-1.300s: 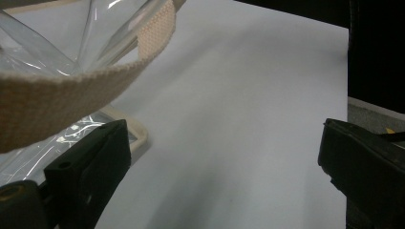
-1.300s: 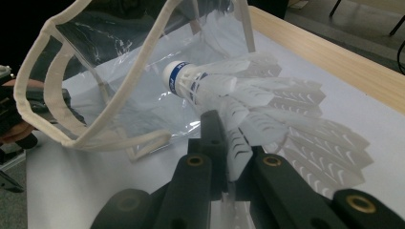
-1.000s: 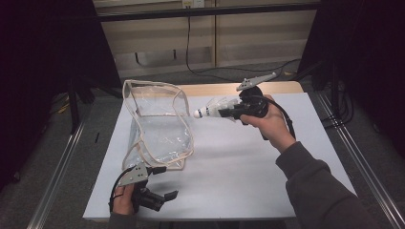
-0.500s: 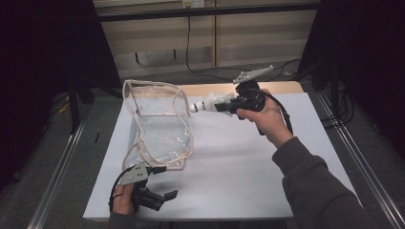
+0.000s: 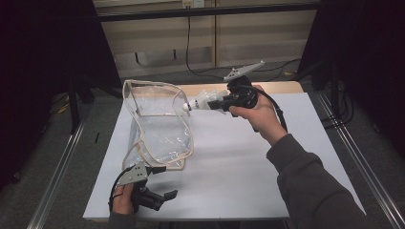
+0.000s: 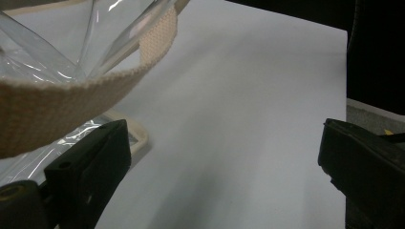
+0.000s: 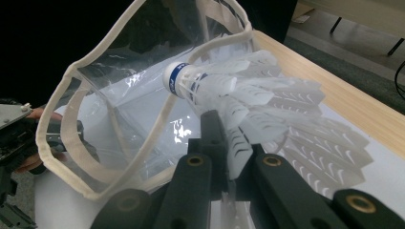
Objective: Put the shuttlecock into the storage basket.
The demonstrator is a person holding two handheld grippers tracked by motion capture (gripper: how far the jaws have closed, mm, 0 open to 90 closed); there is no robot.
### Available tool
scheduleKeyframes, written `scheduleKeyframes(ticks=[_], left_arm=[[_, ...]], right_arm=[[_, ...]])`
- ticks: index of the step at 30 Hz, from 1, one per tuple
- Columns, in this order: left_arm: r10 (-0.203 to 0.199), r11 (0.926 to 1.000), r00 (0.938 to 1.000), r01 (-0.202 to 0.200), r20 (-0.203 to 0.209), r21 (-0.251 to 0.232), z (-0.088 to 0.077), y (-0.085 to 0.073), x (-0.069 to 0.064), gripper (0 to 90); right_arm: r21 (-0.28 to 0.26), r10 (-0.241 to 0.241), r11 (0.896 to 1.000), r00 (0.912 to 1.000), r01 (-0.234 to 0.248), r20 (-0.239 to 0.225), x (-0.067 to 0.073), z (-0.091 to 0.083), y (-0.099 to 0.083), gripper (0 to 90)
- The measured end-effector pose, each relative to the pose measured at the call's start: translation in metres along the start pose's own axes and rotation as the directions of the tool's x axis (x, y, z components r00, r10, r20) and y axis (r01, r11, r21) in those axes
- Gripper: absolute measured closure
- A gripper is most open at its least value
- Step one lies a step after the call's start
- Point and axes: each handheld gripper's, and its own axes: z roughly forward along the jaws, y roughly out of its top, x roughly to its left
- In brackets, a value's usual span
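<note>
**At the mouth of the clear bag, a shuttlecock held in the right tongs**

At the near left corner of the table [image 5: 248, 171], the left tongs [image 5: 167, 194] rest low on the white surface, in the person's left hand [image 5: 123, 200]. Their jaws stand wide apart with nothing between them; in the left gripper view only white table lies between the two black jaws. Just beyond them stands the clear bag [image 5: 160, 129], a transparent plastic bag with a beige fabric rim [image 6: 71, 90]. It is upright on the left half of the table, its mouth open and turned toward the right side. To the right of the bag, the white shuttlecock [image 5: 203, 101] hangs in the air just beside the bag's upper rim, with its round cork tip [image 7: 175, 76] pointing at the opening. Farther right, the right tongs [image 5: 220, 101] are closed on the feather skirt of the shuttlecock. The right hand [image 5: 255, 112] holds them raised above the far part of the table, and the sleeve comes in from the lower right.
</note>
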Motion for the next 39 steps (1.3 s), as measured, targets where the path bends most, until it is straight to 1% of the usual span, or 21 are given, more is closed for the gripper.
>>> scheduleKeyframes(ticks=[5, 9, 14, 26, 39], left_arm=[[0.003, 1.0000, 1.0000, -0.003, 0.003, 0.001, 0.000, 0.000, 0.000, 4.0], [0.001, 1.0000, 1.0000, -0.001, 0.002, -0.006, -0.001, 0.001, 0.000, 4.0], [0.002, 1.0000, 1.0000, -0.002, 0.001, -0.004, -0.001, 0.001, 0.001, 4.0], [-0.001, 1.0000, 1.0000, 0.001, 0.001, -0.006, -0.002, 0.001, 0.002, 4.0], [-0.002, 1.0000, 1.0000, 0.002, 0.004, -0.003, 0.000, 0.001, 0.003, 4.0]], right_arm=[[-0.002, -0.009, 1.000, 0.9999, 0.009, -0.010, 0.005, 0.004, 0.005, 87.8], [0.011, -0.028, 1.000, 0.9996, 0.028, -0.010, 0.010, 0.010, 0.008, 87.9], [0.006, -0.024, 1.000, 0.9995, 0.024, -0.022, 0.013, 0.017, 0.012, 87.9], [0.031, -0.040, 0.999, 0.9987, 0.041, -0.033, 0.021, 0.033, 0.020, 87.9], [0.033, -0.046, 0.998, 0.9982, 0.047, -0.038, 0.026, 0.040, 0.028, 87.9]])
